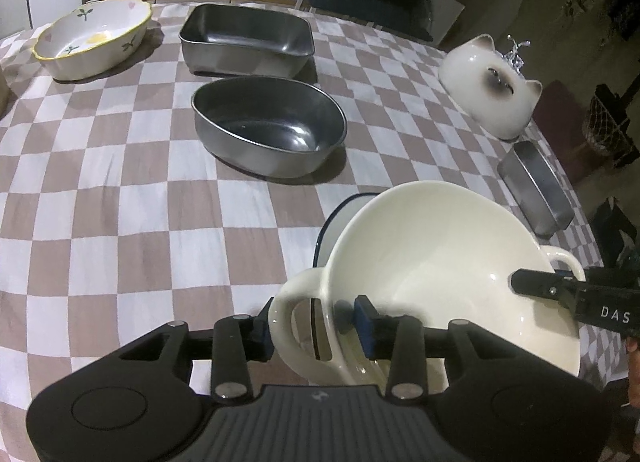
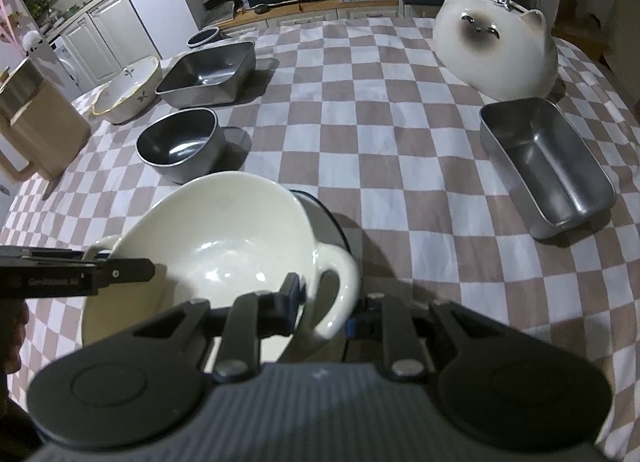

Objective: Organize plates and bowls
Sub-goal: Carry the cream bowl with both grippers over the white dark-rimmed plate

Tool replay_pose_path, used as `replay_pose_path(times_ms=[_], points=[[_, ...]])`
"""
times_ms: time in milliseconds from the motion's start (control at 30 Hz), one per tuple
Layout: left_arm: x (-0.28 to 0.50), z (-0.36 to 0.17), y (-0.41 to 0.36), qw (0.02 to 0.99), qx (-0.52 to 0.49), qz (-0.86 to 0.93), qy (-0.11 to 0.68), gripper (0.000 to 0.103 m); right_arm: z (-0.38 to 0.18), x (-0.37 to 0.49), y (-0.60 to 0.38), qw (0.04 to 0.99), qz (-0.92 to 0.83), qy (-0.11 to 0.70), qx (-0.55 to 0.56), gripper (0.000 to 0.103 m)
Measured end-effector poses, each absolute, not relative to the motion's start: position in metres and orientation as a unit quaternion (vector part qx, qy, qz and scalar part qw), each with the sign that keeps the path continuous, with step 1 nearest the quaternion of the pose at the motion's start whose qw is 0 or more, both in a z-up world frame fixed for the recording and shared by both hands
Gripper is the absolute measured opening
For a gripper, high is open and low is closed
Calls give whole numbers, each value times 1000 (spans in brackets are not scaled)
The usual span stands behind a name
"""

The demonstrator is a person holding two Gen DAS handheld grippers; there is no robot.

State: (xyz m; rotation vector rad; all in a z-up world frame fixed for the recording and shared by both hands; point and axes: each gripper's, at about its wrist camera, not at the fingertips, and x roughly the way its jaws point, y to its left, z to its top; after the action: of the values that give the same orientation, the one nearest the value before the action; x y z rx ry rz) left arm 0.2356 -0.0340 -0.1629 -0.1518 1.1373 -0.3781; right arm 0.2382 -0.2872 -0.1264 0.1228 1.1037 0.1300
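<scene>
Cream bowl [image 1: 440, 262] between both jaws, seemingly on blue-rimmed plate [image 1: 340, 214].

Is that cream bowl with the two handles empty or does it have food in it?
Empty. The cream bowl shows a bare glossy inside in both wrist views, with only light reflections at the bottom. It sits tilted over a blue-rimmed dish.

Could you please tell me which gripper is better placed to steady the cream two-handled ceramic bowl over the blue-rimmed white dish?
Right, I think. The right gripper looks clamped on the handle and wall of the cream ceramic bowl, while the left gripper seems slightly open around its handle.
</scene>
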Motion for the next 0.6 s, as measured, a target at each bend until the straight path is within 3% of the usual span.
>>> replay_pose_path(times_ms=[600], points=[[236, -166, -42, 822, -40, -182, 538, 44, -133, 242, -286, 840, 55, 536, 59, 28]])
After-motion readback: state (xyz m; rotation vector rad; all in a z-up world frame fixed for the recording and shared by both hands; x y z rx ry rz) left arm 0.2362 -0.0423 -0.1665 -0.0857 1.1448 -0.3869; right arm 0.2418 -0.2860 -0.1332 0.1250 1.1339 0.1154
